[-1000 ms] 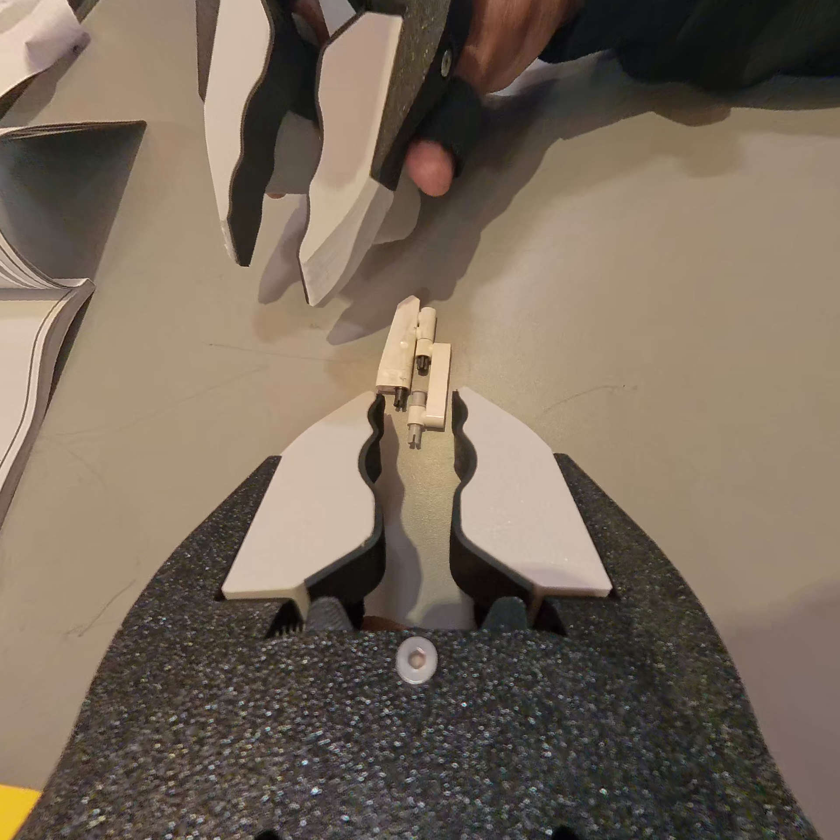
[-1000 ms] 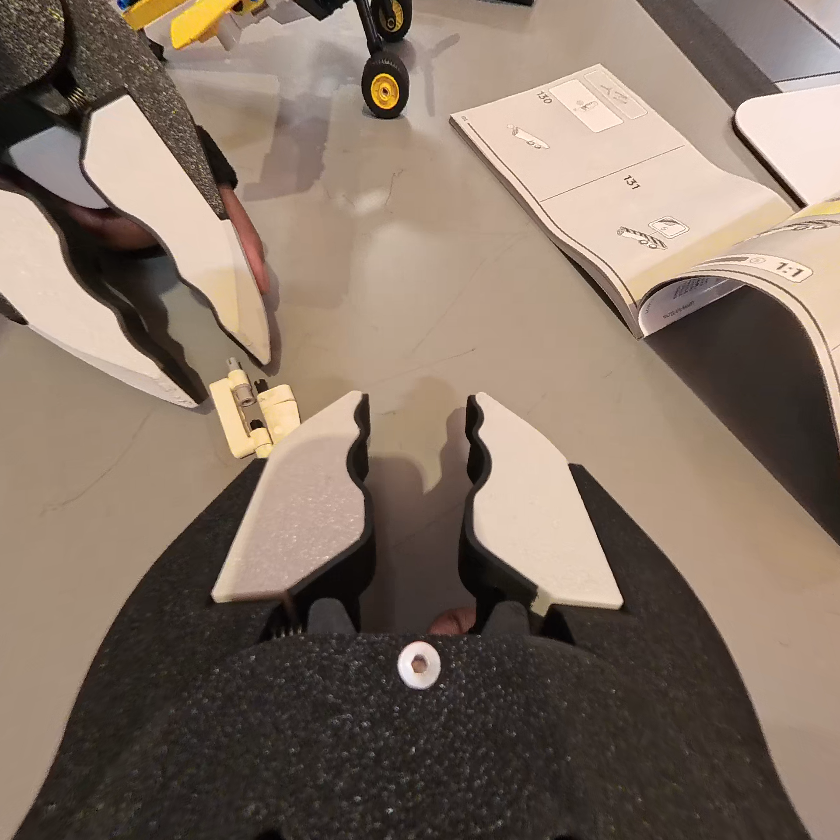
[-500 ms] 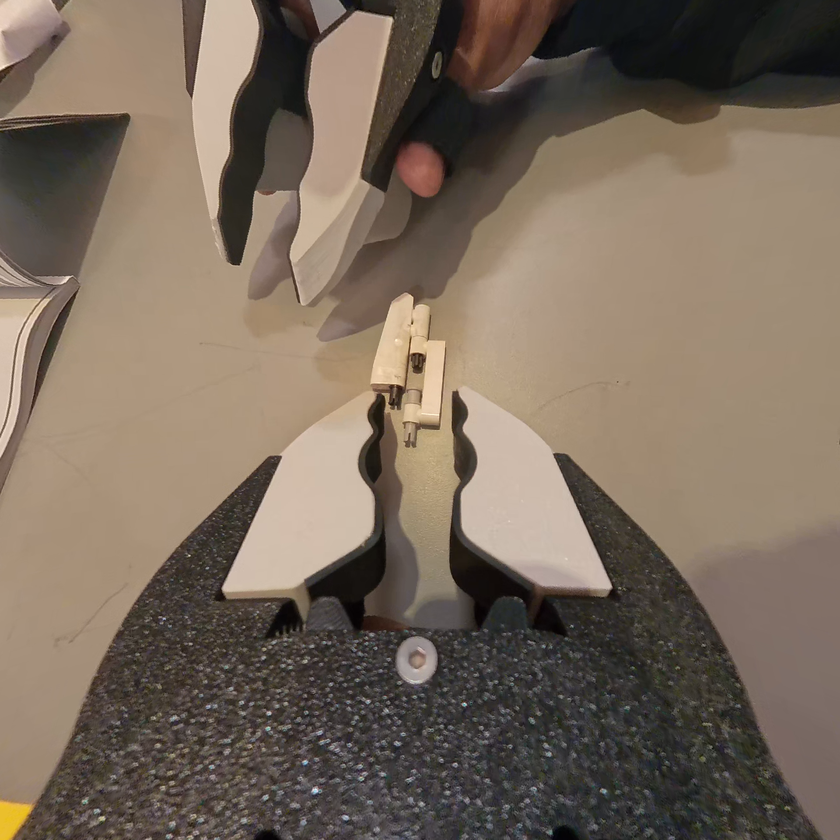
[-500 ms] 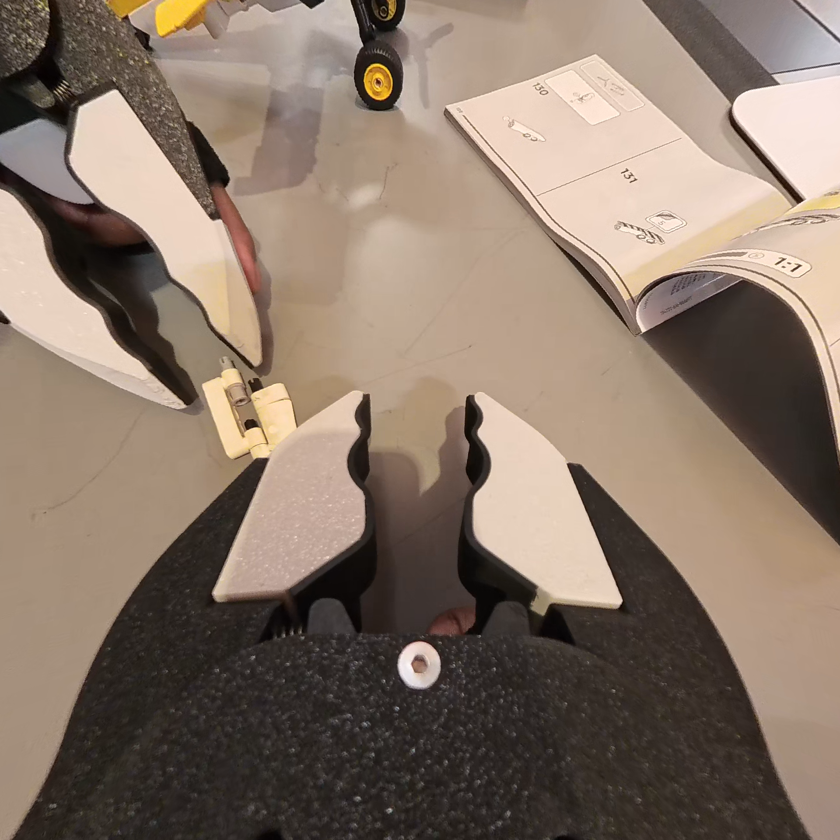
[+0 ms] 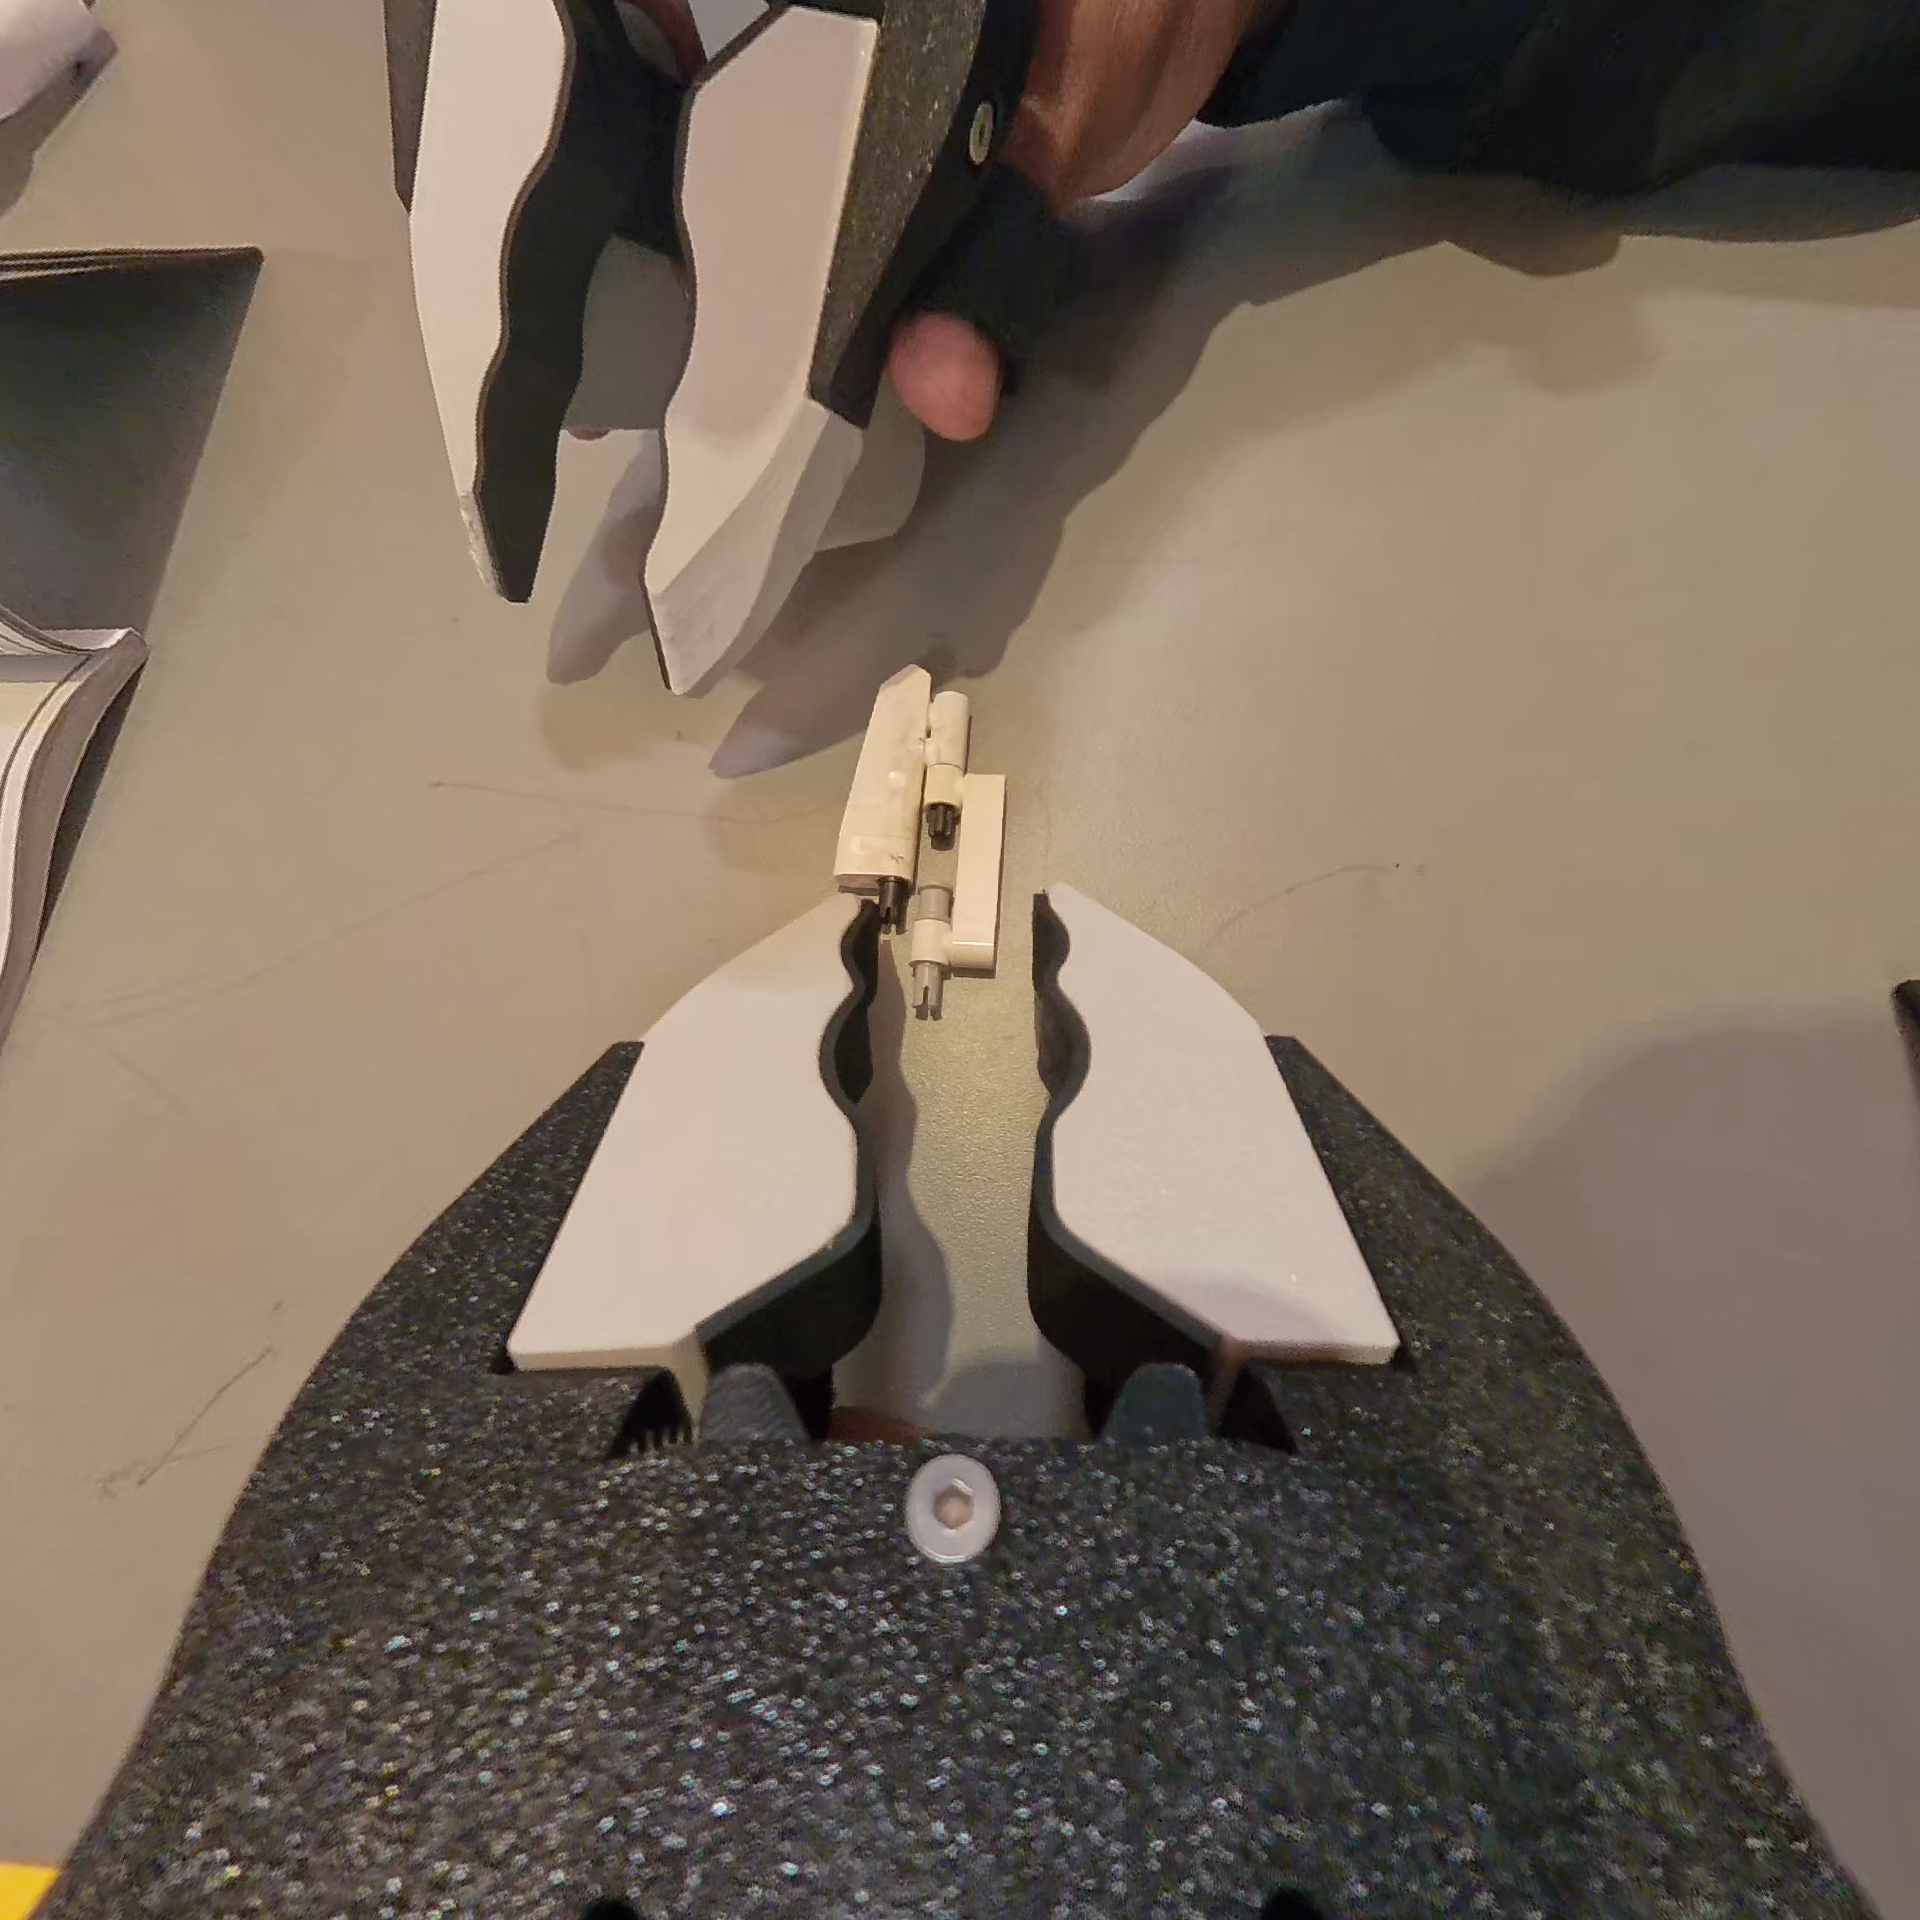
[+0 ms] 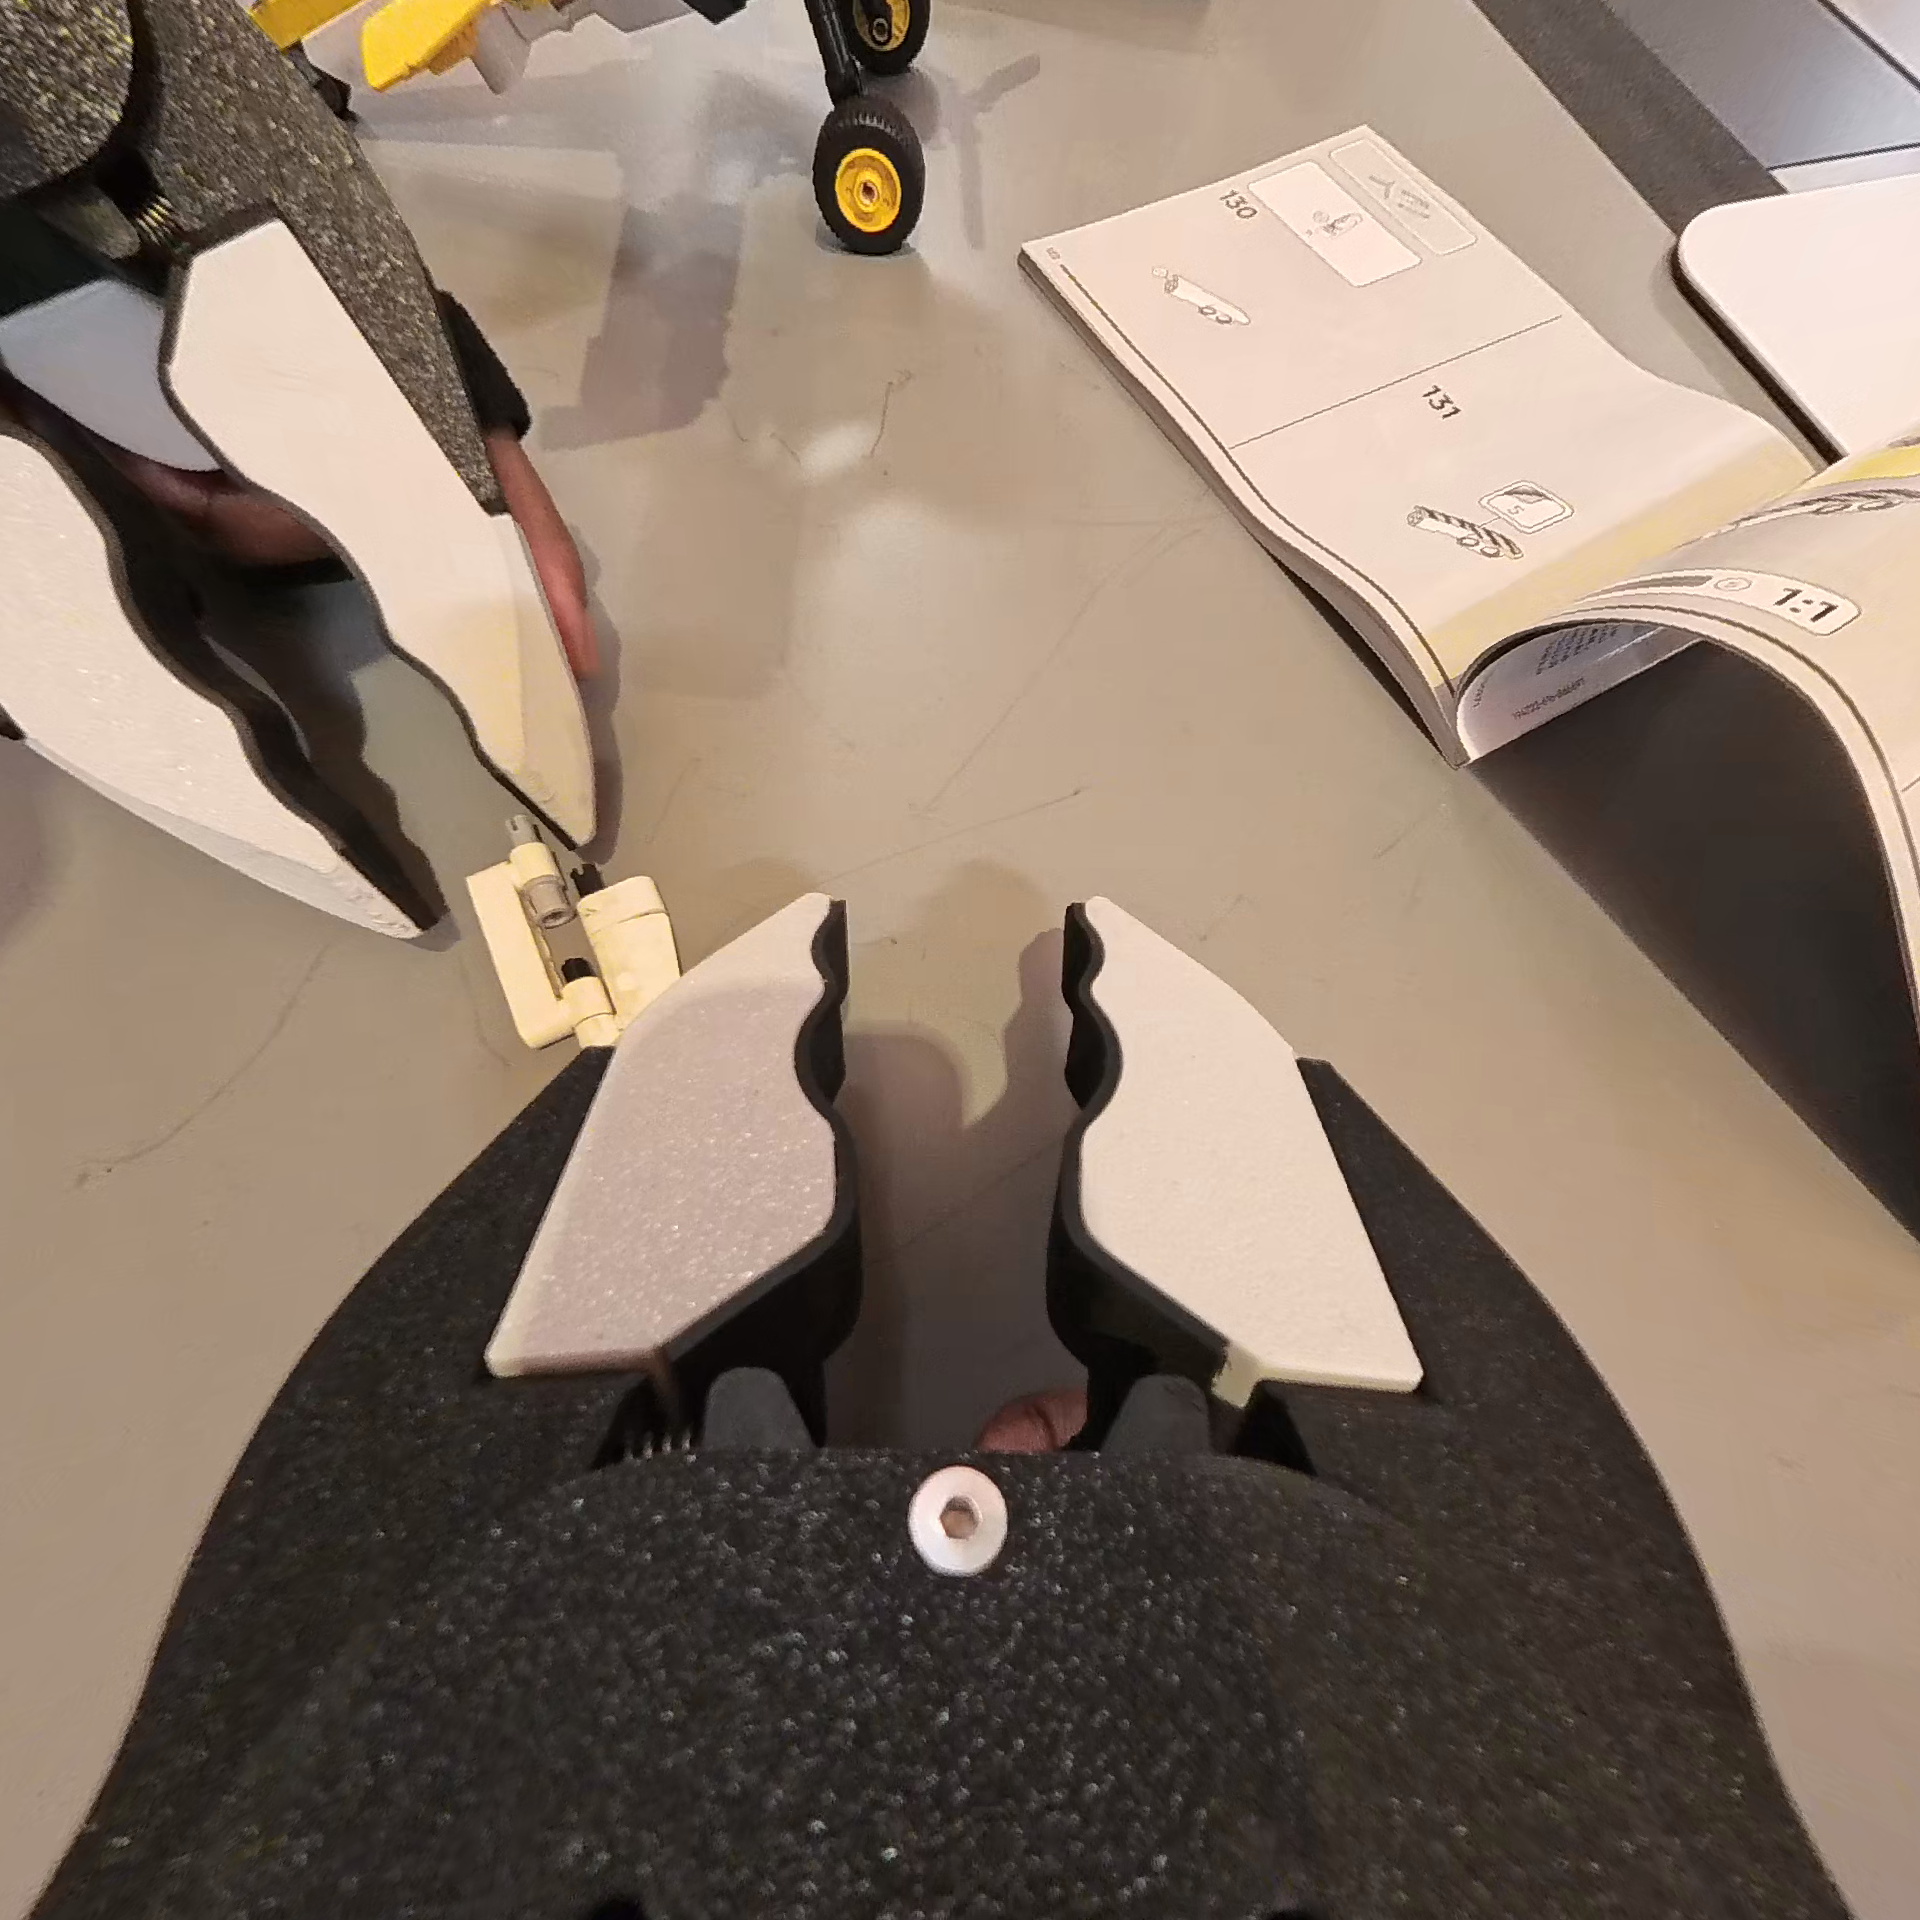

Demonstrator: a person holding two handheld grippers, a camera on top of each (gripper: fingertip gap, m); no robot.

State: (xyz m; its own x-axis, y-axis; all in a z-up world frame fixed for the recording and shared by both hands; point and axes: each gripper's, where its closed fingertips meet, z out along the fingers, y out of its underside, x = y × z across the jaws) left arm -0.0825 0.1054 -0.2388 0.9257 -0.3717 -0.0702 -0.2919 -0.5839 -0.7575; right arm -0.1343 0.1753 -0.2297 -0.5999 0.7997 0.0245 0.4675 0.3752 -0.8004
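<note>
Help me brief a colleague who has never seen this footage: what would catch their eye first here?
First, the small cream brick assembly lying on the grey table, just ahead of the open left gripper with its near end between the fingertips, untouched. The right gripper, also open and holding nothing, hangs close beside it. Farther off lie an open instruction booklet and a black-and-yellow wheel.

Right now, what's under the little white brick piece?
The little white brick piece lies flat on the bare grey table, just ahead of the open left gripper. Nothing else shows beneath it; the spot it covers is hidden.
</note>
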